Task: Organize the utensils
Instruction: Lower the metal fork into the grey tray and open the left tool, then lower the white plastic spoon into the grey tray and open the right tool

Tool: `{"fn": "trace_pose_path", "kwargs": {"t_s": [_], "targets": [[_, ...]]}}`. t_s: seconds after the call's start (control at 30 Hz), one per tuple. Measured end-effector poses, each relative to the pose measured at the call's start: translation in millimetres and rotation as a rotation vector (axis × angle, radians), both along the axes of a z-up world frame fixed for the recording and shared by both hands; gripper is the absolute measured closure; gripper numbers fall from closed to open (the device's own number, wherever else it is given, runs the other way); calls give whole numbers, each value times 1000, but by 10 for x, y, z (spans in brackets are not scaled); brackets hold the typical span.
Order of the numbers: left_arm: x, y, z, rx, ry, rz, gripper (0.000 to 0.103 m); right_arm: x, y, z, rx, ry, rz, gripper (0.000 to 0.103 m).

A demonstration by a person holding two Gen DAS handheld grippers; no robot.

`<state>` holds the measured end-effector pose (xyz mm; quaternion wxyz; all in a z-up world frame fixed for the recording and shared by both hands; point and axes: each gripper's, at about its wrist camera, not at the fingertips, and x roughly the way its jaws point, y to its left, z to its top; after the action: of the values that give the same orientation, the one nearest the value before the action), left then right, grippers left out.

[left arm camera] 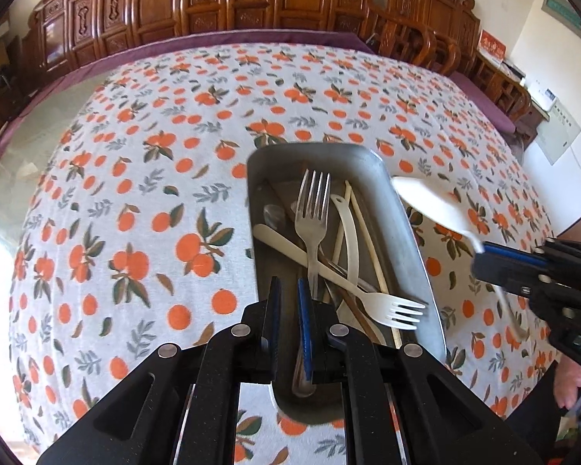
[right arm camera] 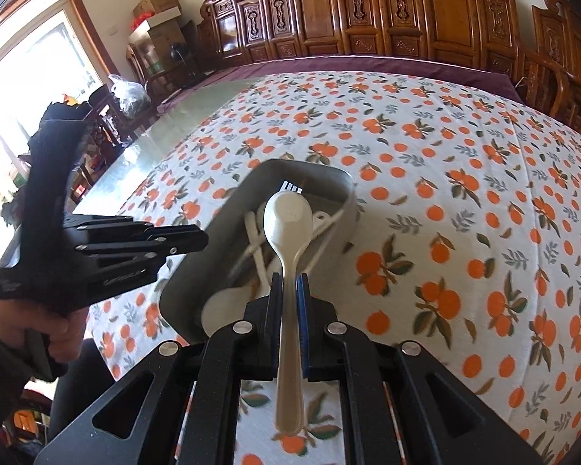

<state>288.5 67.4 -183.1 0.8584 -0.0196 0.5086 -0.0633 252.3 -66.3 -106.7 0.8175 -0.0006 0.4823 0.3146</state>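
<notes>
— Left wrist view: what's the left gripper [left arm camera: 290, 290] got?
— A metal fork [left arm camera: 313, 209], pinched tight by its handle, low in the middle of the frame, over the grey tray [left arm camera: 406, 228].

— And the right gripper [right arm camera: 289, 286]?
— Clamped on a white spoon [right arm camera: 288, 217], mid-frame in its own view, bowl pointing up over the tray.

— What's in the tray?
— A white plastic fork [left arm camera: 383, 306] and pale sticks, on the orange-print cloth [left arm camera: 135, 193].
</notes>
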Motion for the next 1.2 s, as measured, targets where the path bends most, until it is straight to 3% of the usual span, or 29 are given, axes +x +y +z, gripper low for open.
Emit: {"fn": "trace_pose_path", "kwargs": {"t_s": [0.2,0.3,0.63,0.9,1.03,1.17,1.2], "targets": [[-119,163,155,0,-37,16,95,89,233,-29,27,26,-11,94],[-177,228,205,-4,-50,25,89,150,362,-69,40,46,-21,94],[-444,422,389,-5,-100,61,82,274,720,-390,-10,90,-64,94],[-679,454,585,10,-142,77,74,169,704,-266,-6,37,-80,91],[-785,419,710,19,-170,79,61,-7,547,-22,1,-23,-91,90],[-909,342,837,23,-200,79,44,-234,304,263,10,-93,-120,72],[-954,312,877,24,-212,81,34,-301,230,343,13,-114,-131,68]]}}
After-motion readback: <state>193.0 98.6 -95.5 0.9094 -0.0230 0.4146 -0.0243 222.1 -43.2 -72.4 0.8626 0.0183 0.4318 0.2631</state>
